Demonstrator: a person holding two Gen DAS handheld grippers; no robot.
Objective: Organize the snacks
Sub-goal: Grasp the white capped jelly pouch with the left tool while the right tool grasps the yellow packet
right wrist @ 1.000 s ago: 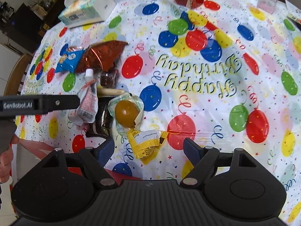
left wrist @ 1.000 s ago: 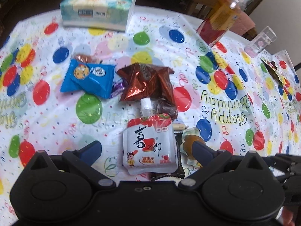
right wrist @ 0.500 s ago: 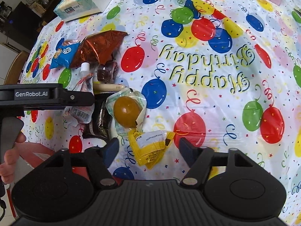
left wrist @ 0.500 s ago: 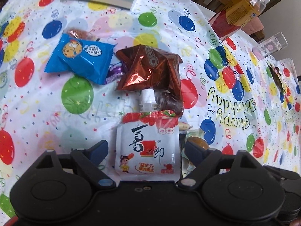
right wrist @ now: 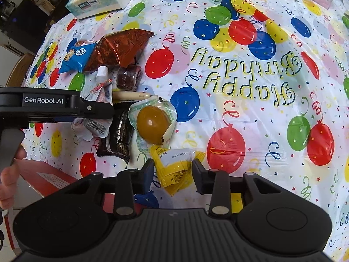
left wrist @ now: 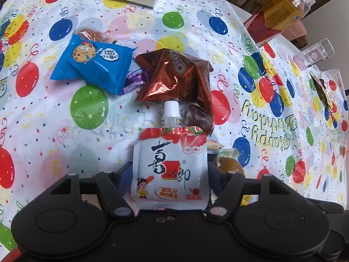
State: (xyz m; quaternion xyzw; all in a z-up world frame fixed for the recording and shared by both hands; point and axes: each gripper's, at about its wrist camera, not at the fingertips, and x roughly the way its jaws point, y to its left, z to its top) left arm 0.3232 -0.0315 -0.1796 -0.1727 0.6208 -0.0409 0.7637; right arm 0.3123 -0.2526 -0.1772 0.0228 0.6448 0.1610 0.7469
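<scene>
Left hand-held gripper (left wrist: 170, 172) closed around white jelly pouch (left wrist: 170, 170), near edge of worktop (left wrist: 43, 118), cap pointing far. Right hand-held gripper (right wrist: 173, 172) open, straddling yellow packet (right wrist: 174, 168) without clamping yet. Beyond: brown egg pack (right wrist: 152, 123), black wrapper (right wrist: 118, 135), foil bag (left wrist: 176, 76), blue cookie pack (left wrist: 91, 65). Risks: slippery pouch sagging out; crumpled packet sliding off the near edge.

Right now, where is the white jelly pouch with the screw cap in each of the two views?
Left wrist view: the white jelly pouch stands at bottom centre, label facing the camera, between the fingers of the left hand-held gripper.
Right wrist view: the pouch is at the left, seen edge-on, partly behind the left hand-held gripper.
Shared landmark: the shiny brown foil bag just beyond the pouch's cap.
</scene>
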